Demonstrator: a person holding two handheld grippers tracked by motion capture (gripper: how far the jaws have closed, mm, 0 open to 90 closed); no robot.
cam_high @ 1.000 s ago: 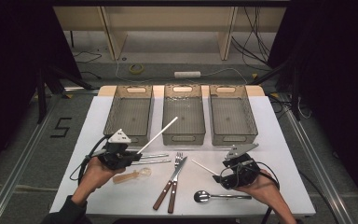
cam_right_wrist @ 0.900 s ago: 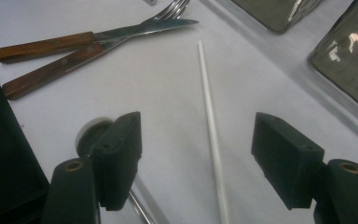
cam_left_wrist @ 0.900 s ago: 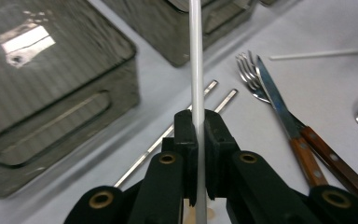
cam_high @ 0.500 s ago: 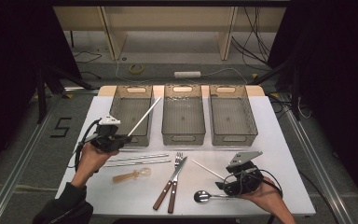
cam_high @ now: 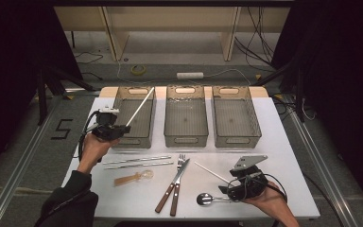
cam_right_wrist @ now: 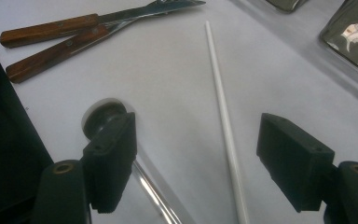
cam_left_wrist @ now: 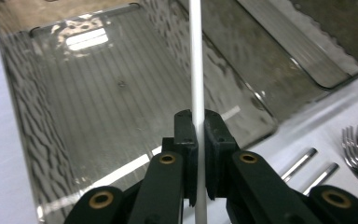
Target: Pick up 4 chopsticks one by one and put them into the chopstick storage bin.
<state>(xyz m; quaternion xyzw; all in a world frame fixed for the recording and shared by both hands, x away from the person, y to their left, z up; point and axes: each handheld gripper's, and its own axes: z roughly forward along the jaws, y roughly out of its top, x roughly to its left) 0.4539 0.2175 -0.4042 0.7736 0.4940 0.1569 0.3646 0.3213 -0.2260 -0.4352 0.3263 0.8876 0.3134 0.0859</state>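
A: left gripper [cam_left_wrist: 196, 140] is clamped on the white stick [cam_left_wrist: 196, 60], which runs straight out ahead of the jaws over the left bin [cam_left_wrist: 98, 93]

B: right gripper [cam_right_wrist: 196, 158] has just been opening wide, second white stick [cam_right_wrist: 221, 109] lying loose between the pads, pointing away

One thin white chopstick [cam_high: 140, 106], clamped at its lower end, slanted up over the left grey bin [cam_high: 144, 128]. Second white chopstick [cam_high: 211, 172] lay flat on worktop [cam_high: 283, 142].

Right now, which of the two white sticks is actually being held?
The white stick pinched in the left tongs, slanting over the left bin. The other white stick lies loose on the table between the open right tongs.
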